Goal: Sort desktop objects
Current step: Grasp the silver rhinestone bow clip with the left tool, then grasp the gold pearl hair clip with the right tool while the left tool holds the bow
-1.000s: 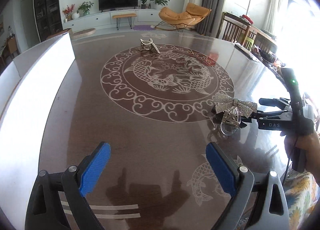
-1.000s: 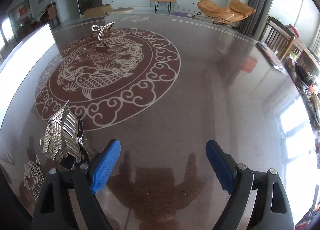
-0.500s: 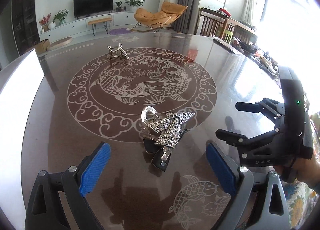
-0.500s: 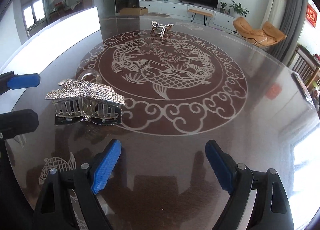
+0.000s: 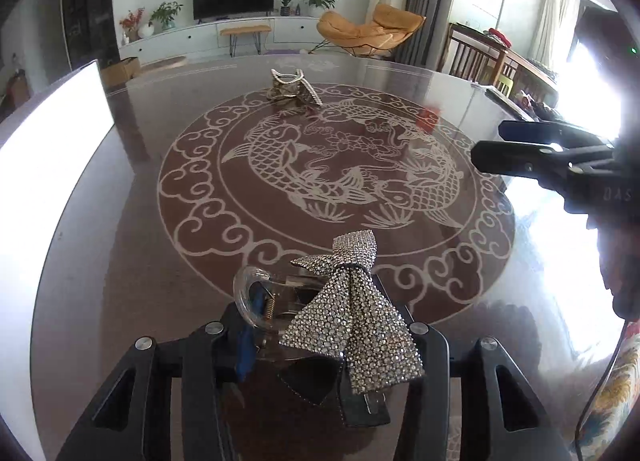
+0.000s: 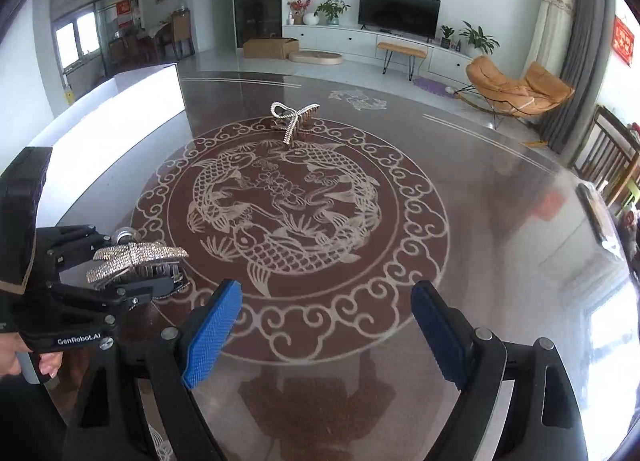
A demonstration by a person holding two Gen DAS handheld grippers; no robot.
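Left gripper point(image 5: 320, 325) now clamped on rhinestone bow clip point(image 5: 352, 301); right gripper point(image 6: 326, 329) still spread.

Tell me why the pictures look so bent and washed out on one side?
Both views come through fisheye lenses, so the round table curves and the corners go black. Left wrist view: window glare blows out the right edge, leaving the right gripper a dark silhouette; the hair clip stays sharp. Right wrist view: evener light, with pale window reflections on the glossy tabletop.

near hair clip point(image 5: 352, 313) on table point(image 5: 120, 261), second clip point(image 5: 292, 87) beyond
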